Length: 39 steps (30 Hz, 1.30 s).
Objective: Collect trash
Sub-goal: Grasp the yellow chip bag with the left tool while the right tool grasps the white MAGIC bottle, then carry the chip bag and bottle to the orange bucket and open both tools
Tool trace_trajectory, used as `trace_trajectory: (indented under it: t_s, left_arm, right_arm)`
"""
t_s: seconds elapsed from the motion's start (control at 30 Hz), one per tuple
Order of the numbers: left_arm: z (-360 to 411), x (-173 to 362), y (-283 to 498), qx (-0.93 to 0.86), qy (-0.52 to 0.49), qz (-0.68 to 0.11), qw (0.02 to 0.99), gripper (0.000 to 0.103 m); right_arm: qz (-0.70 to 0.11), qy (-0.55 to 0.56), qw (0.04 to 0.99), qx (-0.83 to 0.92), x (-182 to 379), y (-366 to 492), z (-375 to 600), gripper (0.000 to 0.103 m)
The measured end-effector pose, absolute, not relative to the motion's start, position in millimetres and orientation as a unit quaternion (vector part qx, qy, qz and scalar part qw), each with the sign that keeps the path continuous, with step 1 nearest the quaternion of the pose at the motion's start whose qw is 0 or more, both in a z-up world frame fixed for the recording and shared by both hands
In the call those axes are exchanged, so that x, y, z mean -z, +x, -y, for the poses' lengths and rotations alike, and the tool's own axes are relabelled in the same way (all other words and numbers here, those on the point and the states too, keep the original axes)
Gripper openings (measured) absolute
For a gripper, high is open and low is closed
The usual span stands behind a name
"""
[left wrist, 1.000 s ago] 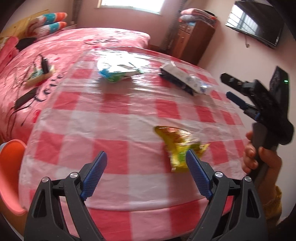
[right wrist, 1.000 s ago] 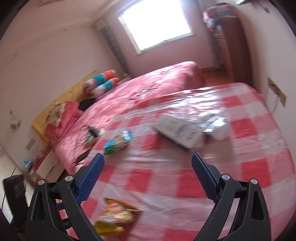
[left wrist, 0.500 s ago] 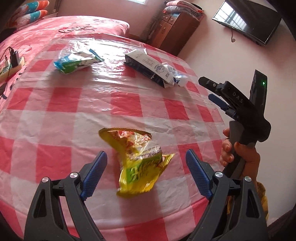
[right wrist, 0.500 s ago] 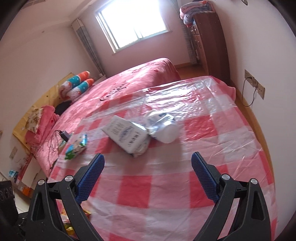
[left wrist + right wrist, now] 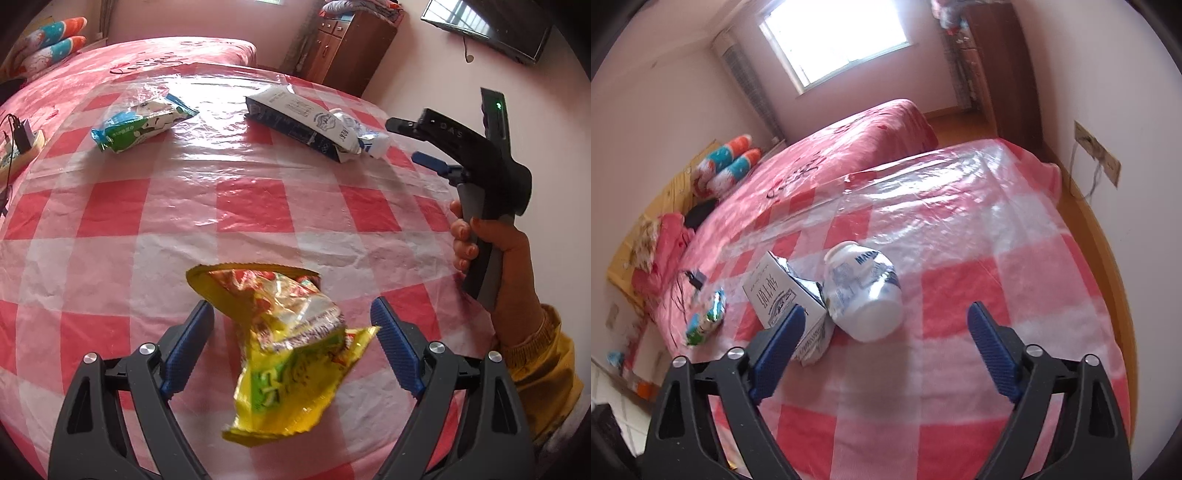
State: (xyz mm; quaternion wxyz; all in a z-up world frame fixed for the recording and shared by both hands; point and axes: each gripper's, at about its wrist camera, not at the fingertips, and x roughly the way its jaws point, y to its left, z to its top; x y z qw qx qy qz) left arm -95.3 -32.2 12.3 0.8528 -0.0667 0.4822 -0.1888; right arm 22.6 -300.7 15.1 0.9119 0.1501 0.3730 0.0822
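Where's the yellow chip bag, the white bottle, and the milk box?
yellow chip bag point(image 5: 288, 354), left wrist view, crinkled middle.
white bottle point(image 5: 864, 291), right wrist view, side of its body.
milk box point(image 5: 775, 291), right wrist view, printed top face.

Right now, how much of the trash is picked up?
None yet. The open left gripper brackets the yellow snack bag without gripping it. The right gripper, jaws just narrowing, nears the white bottle. The milk carton and green wrapper remain.

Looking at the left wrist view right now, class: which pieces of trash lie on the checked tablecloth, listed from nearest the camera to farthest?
Yellow snack wrapper → white plastic bottle → blue and green snack packet → milk carton
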Motion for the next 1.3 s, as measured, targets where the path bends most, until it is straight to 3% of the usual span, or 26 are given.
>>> trace_trajectory:
  t_s: [0.3, 0.5, 0.73, 0.83, 1.3]
  left_arm:
    - [29.9, -11.1, -90.3, 0.189, -0.065, -0.469, 0.86, 0.086]
    - [29.2, -10.4, -90.9, 0.181, -0.054, -0.46, 0.867, 0.071]
    - [22.2, -9.9, -90.5, 0.178, -0.063, -0.454, 0.871, 0.059]
    - [19.5, -9.8, -90.5, 0.179, -0.069, -0.454, 0.87, 0.058]
    - [10.0, -8.4, -90.8, 0.188, -0.088, -0.449, 0.869, 0.054]
  right_arm:
    - [-0.404, 0.114, 0.903, -0.093, -4.0, 50.1, 277.1, 0.08]
    - [-0.414, 0.096, 0.901, -0.086, -1.4, 58.3, 271.5, 0.079]
    - [-0.413, 0.095, 0.9, -0.103, -1.4, 58.0, 268.9, 0.061]
    - [-0.412, 0.099, 0.901, -0.093, -1.5, 56.3, 271.2, 0.044]
    - [-0.386, 0.111, 0.912, -0.084, -8.7, 20.0, 271.1, 0.041]
